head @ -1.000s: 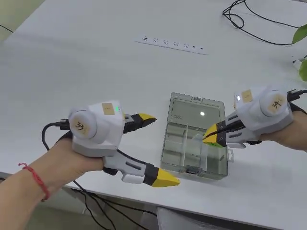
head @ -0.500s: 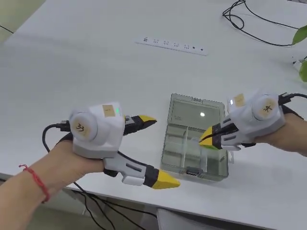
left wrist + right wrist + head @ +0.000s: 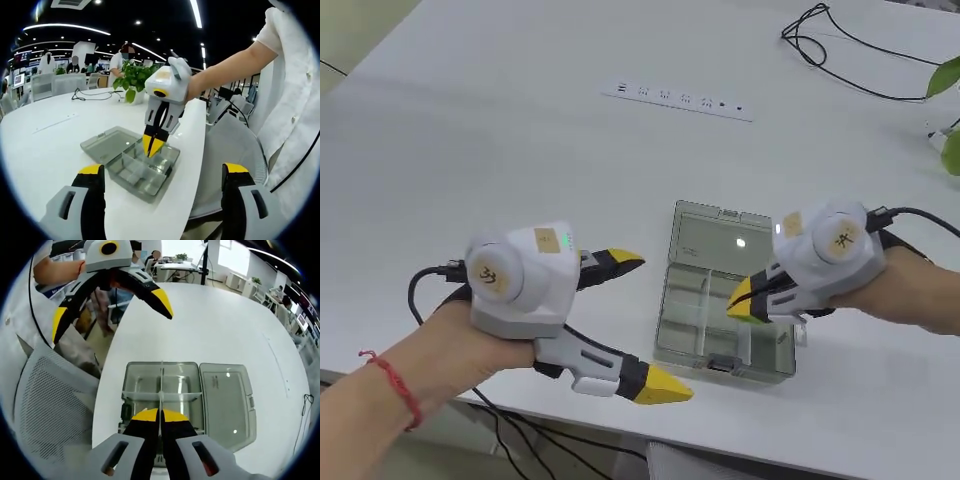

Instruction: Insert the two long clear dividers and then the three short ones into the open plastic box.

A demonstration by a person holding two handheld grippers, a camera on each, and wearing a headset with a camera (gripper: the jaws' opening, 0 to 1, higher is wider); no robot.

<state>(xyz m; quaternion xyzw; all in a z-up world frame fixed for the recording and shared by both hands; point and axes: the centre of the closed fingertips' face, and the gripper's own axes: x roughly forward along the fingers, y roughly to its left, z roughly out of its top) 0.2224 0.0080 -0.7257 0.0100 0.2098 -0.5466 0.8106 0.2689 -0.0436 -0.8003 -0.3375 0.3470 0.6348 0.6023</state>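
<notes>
The open clear plastic box (image 3: 672,330) lies near the table's front edge, its lid (image 3: 732,235) folded flat on the far side. One clear divider (image 3: 145,396) stands across the tray. My right gripper (image 3: 748,301) hangs over the tray, shut on another clear divider (image 3: 161,382), seen edge-on and reaching down into the box (image 3: 140,377). My left gripper (image 3: 642,325) stands open just left of the box, holding nothing. In the left gripper view the right gripper (image 3: 152,145) points down into the box (image 3: 125,172). The right gripper view has the left gripper (image 3: 112,300) open beyond the tray.
A white power strip (image 3: 680,97) lies farther back on the table. A black cable (image 3: 840,50) and green plant leaves (image 3: 948,75) sit at the back right. A mesh chair (image 3: 50,405) stands below the table's front edge.
My right gripper has moved left and lower with the divider, over the middle of the tray. The left gripper has barely moved.
</notes>
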